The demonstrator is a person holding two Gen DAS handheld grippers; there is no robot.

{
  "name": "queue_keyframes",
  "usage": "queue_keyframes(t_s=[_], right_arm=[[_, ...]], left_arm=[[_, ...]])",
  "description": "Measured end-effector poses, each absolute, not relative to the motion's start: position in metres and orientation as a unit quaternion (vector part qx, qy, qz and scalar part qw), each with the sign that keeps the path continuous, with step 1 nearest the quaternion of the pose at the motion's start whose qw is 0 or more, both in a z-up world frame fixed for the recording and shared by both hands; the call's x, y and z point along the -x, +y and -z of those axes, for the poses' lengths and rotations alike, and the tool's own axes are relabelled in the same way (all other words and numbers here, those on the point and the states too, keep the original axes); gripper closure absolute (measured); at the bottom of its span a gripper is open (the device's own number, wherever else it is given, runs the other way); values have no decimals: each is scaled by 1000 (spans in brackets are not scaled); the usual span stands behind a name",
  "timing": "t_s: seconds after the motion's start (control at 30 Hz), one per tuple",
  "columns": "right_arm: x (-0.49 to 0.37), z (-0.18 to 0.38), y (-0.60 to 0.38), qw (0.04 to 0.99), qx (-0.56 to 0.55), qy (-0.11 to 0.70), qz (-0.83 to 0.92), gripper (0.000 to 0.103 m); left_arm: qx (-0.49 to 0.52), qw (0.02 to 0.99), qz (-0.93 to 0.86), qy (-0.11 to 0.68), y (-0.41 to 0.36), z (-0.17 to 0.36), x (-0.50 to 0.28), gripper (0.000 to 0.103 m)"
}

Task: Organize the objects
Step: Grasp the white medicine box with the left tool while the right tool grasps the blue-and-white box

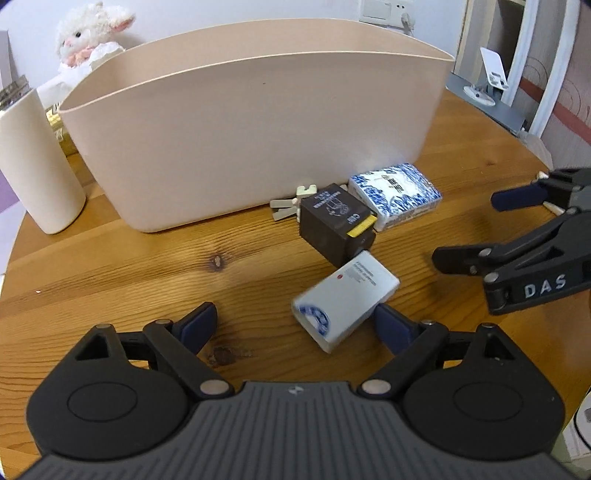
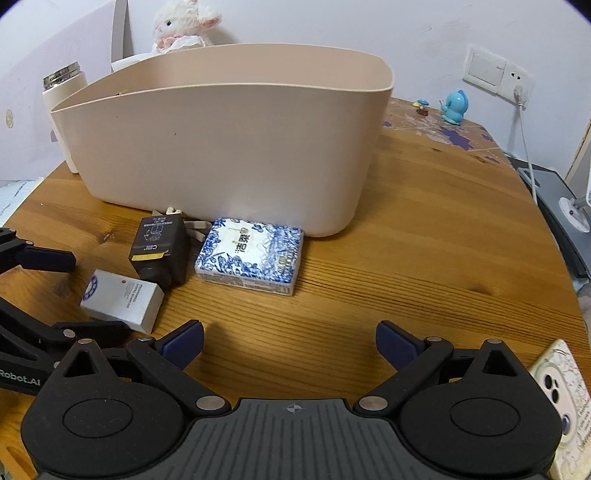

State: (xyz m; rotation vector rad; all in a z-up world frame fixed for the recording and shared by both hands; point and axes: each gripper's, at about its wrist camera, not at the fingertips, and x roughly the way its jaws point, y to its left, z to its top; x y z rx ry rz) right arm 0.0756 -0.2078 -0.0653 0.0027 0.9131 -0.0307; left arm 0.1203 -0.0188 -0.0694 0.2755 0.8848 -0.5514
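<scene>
A large beige bin [image 1: 258, 140] [image 2: 229, 147] stands on the round wooden table [image 1: 129, 266] [image 2: 424, 229]. In front of it lie a blue-and-white tissue pack [image 1: 395, 194] [image 2: 251, 254], a dark brown box [image 1: 332, 225] [image 2: 159, 243], a white box [image 1: 345, 301] [image 2: 122, 301] and several small beige clips [image 1: 288, 205] [image 2: 192, 225]. My left gripper [image 1: 295, 325] is open and low over the table, with the white box against its right finger. My right gripper [image 2: 290, 345] is open and empty, short of the tissue pack; it also shows in the left wrist view [image 1: 480, 229].
A white tumbler [image 1: 37, 162] [image 2: 62, 110] and a plush lamb [image 1: 88, 33] [image 2: 184, 26] stand left of and behind the bin. A blue figurine [image 2: 455, 107] sits at the far right of the table. A phone [image 2: 565, 402] lies by my right gripper.
</scene>
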Motion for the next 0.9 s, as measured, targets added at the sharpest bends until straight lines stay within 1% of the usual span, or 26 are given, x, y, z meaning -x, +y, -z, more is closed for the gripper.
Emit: queue_keyframes(t_s=[0.23, 0.5, 0.7, 0.9], right_arm=[[-88, 71, -200, 901, -5, 434, 15, 0], [-86, 66, -204, 901, -8, 433, 24, 0], [-86, 65, -210, 900, -20, 434, 30, 0], [-92, 69, -205, 902, -22, 431, 27, 0]], left_arm=[[-140, 853, 286, 413, -17, 70, -123, 11], [-133, 847, 303, 417, -30, 70, -122, 9], [-141, 855, 284, 411, -47, 72, -121, 8], [-125, 861, 248, 426, -32, 71, -130, 8]])
